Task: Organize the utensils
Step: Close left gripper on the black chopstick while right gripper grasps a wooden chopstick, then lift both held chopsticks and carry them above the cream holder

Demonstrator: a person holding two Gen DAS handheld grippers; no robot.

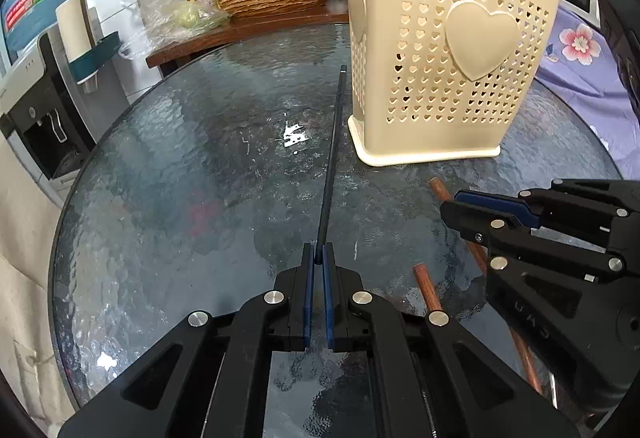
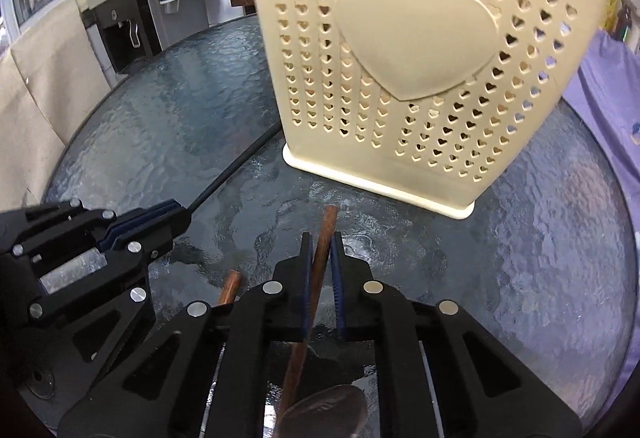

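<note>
Left gripper (image 1: 319, 258) is clamped on the near end of a thin black chopstick (image 1: 332, 158), which lies flat on the glass table (image 1: 180, 178), pointing toward its far edge beside the cream utensil holder (image 1: 440, 50). Right gripper (image 2: 320, 250) pinches a wooden-handled spoon (image 2: 324, 238), handle aimed at the holder. Both are grabbed, so I think lifting and tipping them upright comes next.
</note>
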